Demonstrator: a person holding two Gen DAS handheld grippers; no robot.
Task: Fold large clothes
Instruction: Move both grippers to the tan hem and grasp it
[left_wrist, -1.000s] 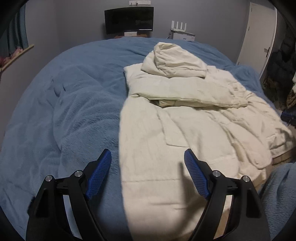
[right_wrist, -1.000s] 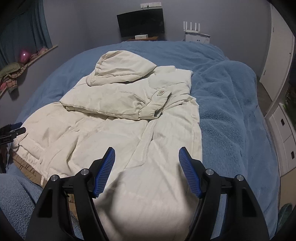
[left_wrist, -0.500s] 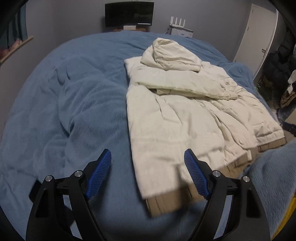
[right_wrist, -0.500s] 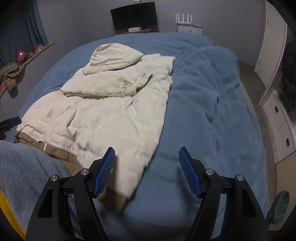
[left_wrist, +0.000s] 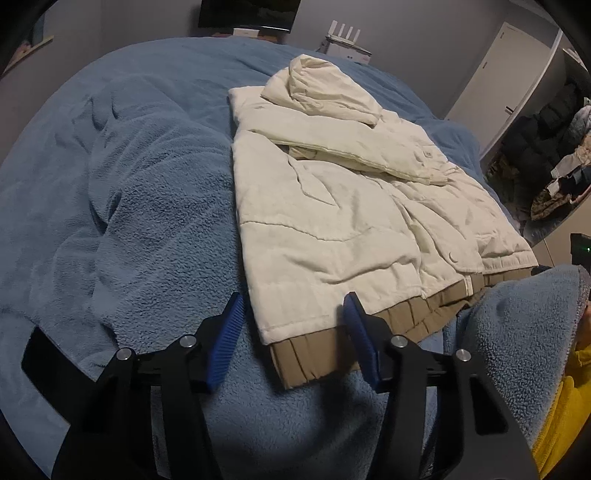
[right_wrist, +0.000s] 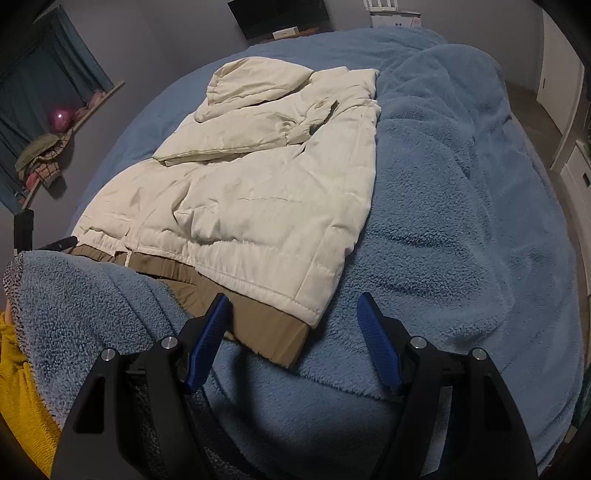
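Jacket (left_wrist: 332, 229) now lies flat on the bed (left_wrist: 147, 206), near its edge. Left tool (left_wrist: 293, 341) and right tool (right_wrist: 291, 341) have pulled back, both wide open and holding nothing, so this fold looks finished.

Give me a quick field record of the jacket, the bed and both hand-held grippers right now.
garment: cream hooded jacket, lying flat on blue blanket
hood: folded down over the upper body
sleeve: folded across the chest
hem: tan band facing the grippers
left hand-held gripper: open, holding nothing, at the hem's left corner
right hand-held gripper: open, holding nothing, at the hem's right corner
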